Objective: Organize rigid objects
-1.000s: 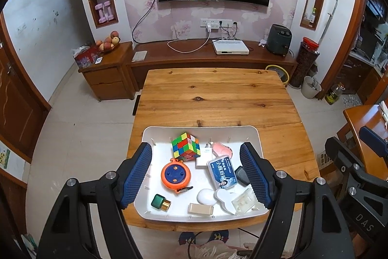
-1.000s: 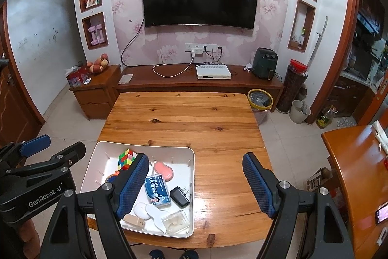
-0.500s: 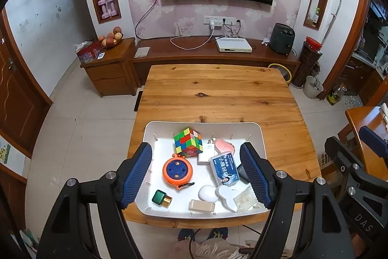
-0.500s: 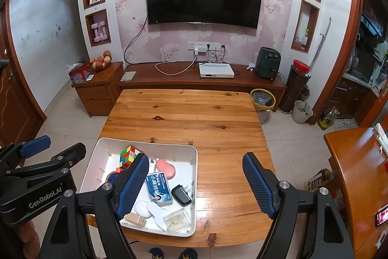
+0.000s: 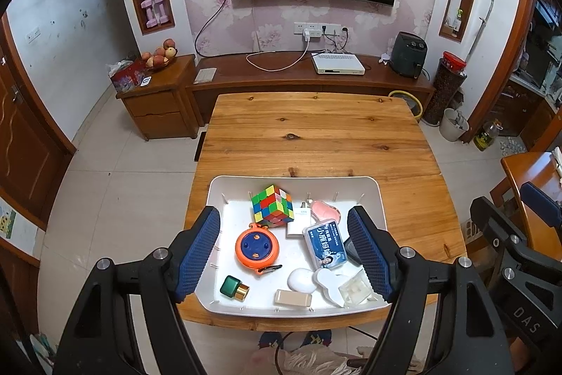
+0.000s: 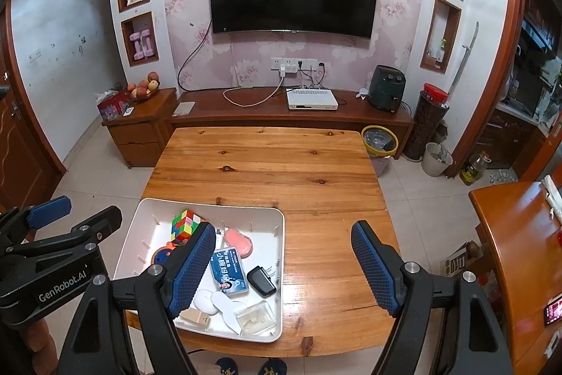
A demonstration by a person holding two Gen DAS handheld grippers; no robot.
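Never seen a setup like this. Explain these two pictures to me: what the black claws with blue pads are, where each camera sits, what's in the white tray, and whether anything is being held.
There is no robot here: a person holds one hand-operated claw in each hand, and a wide-angle camera on each looks forward along its two fingers.

The left wrist view looks past the left claw straight down at the white tray. The right wrist view looks past the right claw, which hangs over the bare wooden table, with the tray to its left.

In the tray lie a colour puzzle cube, an orange round reel, a blue card box, a pink soap-shaped piece, a black plug adapter and several small white items.

Both claws are open and hold nothing.
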